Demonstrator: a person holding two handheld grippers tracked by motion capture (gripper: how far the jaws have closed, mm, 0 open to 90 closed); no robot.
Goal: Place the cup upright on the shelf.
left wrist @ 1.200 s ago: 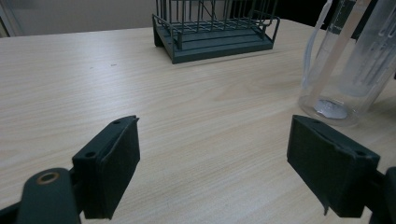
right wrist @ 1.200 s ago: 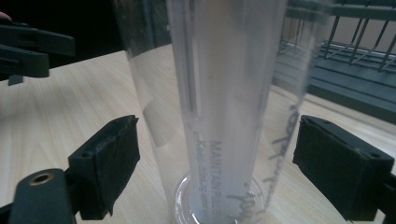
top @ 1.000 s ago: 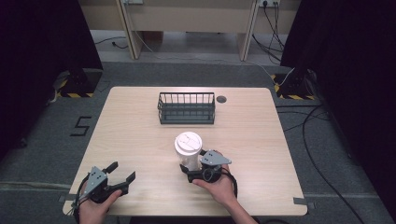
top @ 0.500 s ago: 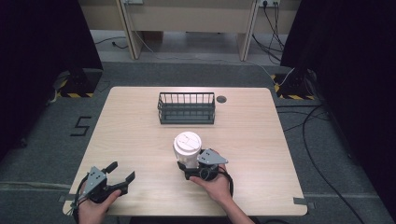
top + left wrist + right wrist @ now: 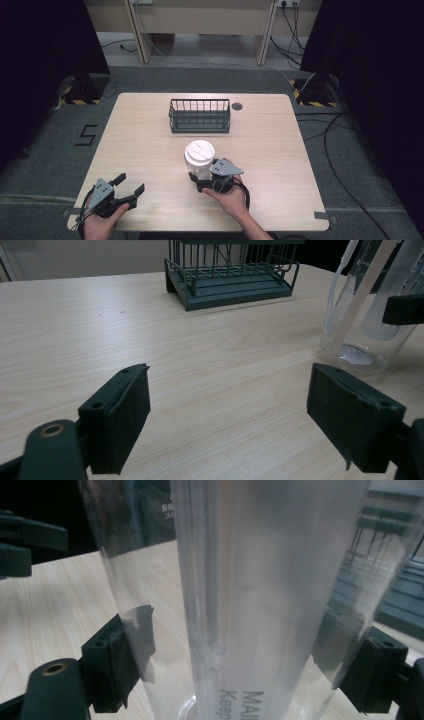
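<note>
A tall clear cup (image 5: 200, 152) with a white lid and a straw inside stands upright near the table's front middle. My right gripper (image 5: 200, 176) comes at it from the right. Its jaws stand wide on either side of the cup's lower part. In the right gripper view the cup wall (image 5: 260, 580) spans the gap between the pads of the right gripper (image 5: 235, 650), which looks open. My left gripper (image 5: 131, 184) rests open at the front left corner with nothing between its fingers. In the left gripper view the left gripper (image 5: 227, 415) faces bare wood, with the cup (image 5: 360, 315) off to the right.
A dark wire basket (image 5: 200, 116) stands empty at the back middle of the wooden table (image 5: 150, 145), also ahead in the left gripper view as the basket (image 5: 230, 270). A small round cable hole (image 5: 237, 106) lies to the right of it. Cables run over the floor at the right.
My right gripper has slid a little to the left, farther around the cup. The cup and the left gripper have stayed in place.
</note>
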